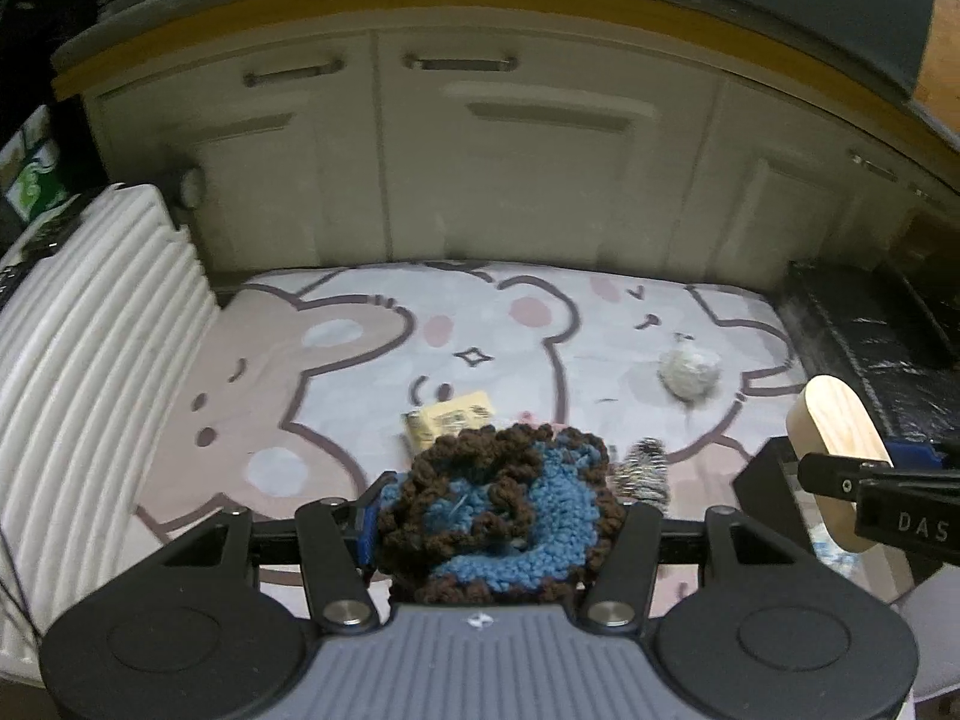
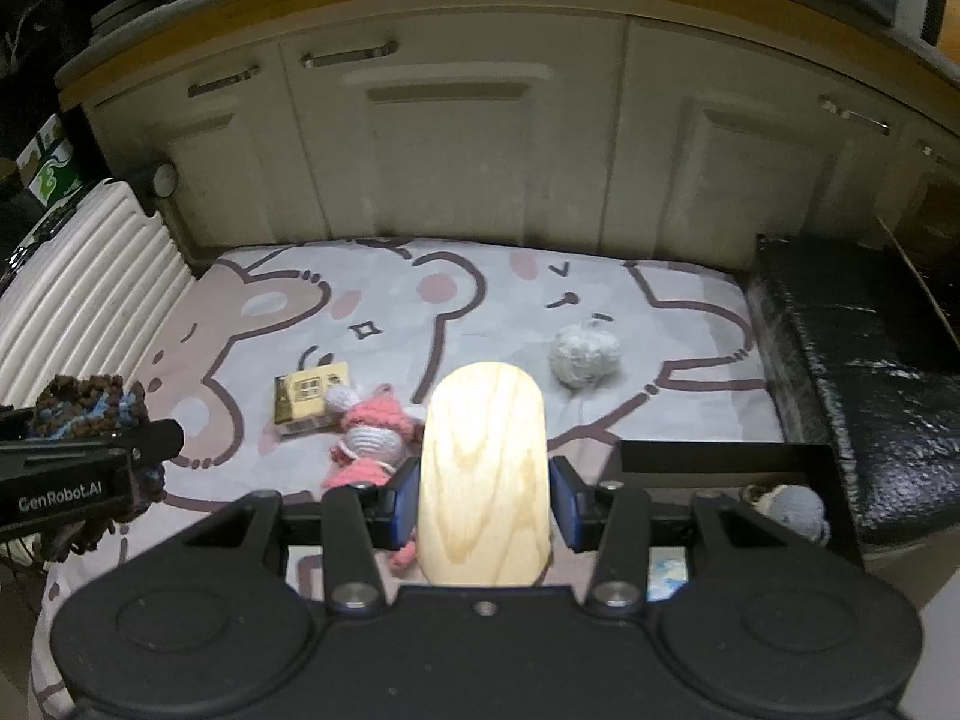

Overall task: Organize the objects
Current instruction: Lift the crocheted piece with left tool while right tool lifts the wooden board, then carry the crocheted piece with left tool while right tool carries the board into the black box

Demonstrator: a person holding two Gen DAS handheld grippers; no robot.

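Nearest, two grippers, each clenched on one thing. Left gripper (image 1: 489, 531) grasping one blue-and-brown crocheted piece (image 1: 498, 516), bunched between the blue pads. Right gripper (image 2: 483, 501) clamped on one rounded wooden block (image 2: 485, 474), upright between its pads; same block seen at 3 o'clock in the left view (image 1: 837, 450).

Beyond, one cartoon-bear mat (image 2: 480, 300) spread flat. On it, just past the right gripper at 11 o'clock, one pink crocheted doll (image 2: 372, 438) lying down, touching one small yellow box (image 2: 309, 399) at its 10 o'clock. One grey yarn ball (image 2: 585, 354) at 1 o'clock, well apart from both. One grey soft thing (image 2: 795, 510) at 3 o'clock, half hidden behind a black frame (image 2: 726, 456); too blurred to name.

Along the edges: one white ribbed case (image 2: 90, 294) at 9 o'clock, one black box (image 2: 858, 384) at 3 o'clock.

Farthest, at 12 o'clock, cream cabinet doors (image 2: 456, 138); handles too blurred to count surely.
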